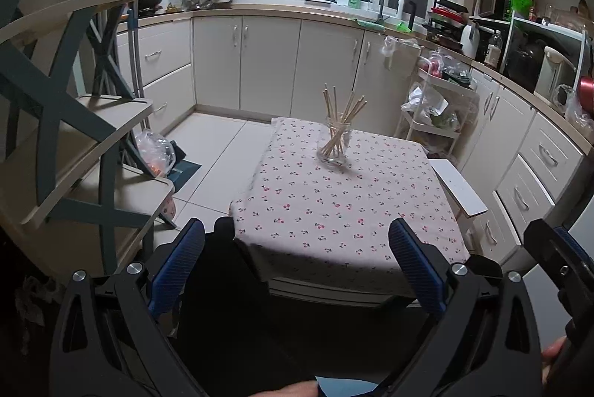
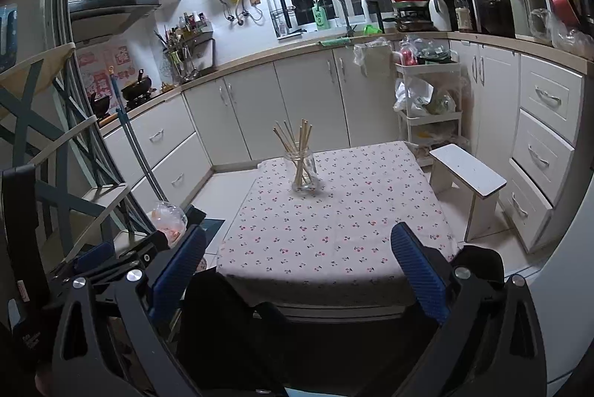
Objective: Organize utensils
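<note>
A clear glass jar (image 1: pixel 335 146) holding several wooden chopsticks (image 1: pixel 343 113) stands upright near the far end of a small table with a cherry-print cloth (image 1: pixel 334 207). It also shows in the right wrist view, the jar (image 2: pixel 301 171) with its chopsticks (image 2: pixel 297 141) on the cloth (image 2: pixel 334 230). My left gripper (image 1: pixel 297 230) is open and empty, held back from the table's near edge. My right gripper (image 2: pixel 299 237) is open and empty, also near the front edge. The right gripper shows at the right edge of the left wrist view (image 1: pixel 557 259).
A wooden shelf unit (image 1: pixel 74 144) stands to the left. A white stool (image 2: pixel 467 174) sits right of the table, with a white trolley (image 2: pixel 427 107) behind it. Kitchen cabinets (image 1: pixel 267 63) and a counter line the far and right walls. A plastic bag (image 1: pixel 154 148) lies on the floor.
</note>
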Tool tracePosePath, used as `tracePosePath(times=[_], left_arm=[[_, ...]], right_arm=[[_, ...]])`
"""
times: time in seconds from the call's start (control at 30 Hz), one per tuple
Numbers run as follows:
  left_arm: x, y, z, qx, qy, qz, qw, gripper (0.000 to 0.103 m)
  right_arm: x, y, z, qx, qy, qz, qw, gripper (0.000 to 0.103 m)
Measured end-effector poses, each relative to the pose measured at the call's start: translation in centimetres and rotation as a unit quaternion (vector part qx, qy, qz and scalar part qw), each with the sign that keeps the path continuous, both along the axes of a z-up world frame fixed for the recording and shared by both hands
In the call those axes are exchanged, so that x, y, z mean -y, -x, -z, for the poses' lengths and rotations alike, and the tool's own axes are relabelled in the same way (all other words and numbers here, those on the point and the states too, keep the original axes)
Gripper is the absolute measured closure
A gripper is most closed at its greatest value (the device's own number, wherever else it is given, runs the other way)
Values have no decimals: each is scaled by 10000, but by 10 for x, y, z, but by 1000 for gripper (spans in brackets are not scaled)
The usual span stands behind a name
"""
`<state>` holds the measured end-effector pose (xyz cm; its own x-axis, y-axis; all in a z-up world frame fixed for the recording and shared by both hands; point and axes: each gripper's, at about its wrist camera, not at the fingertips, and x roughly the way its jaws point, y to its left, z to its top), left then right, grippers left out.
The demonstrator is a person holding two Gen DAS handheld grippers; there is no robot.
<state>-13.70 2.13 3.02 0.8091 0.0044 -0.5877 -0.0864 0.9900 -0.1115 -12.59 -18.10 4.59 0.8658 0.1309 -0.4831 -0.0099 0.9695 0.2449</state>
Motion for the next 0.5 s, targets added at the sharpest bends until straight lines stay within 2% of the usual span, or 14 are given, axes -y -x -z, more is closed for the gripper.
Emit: tracePosePath(times=[0.5], left_arm=[[-2,6,-7,130,-19,32,9999,8]], right_arm=[[0,3,-2,6,-33,-67,10000,7]])
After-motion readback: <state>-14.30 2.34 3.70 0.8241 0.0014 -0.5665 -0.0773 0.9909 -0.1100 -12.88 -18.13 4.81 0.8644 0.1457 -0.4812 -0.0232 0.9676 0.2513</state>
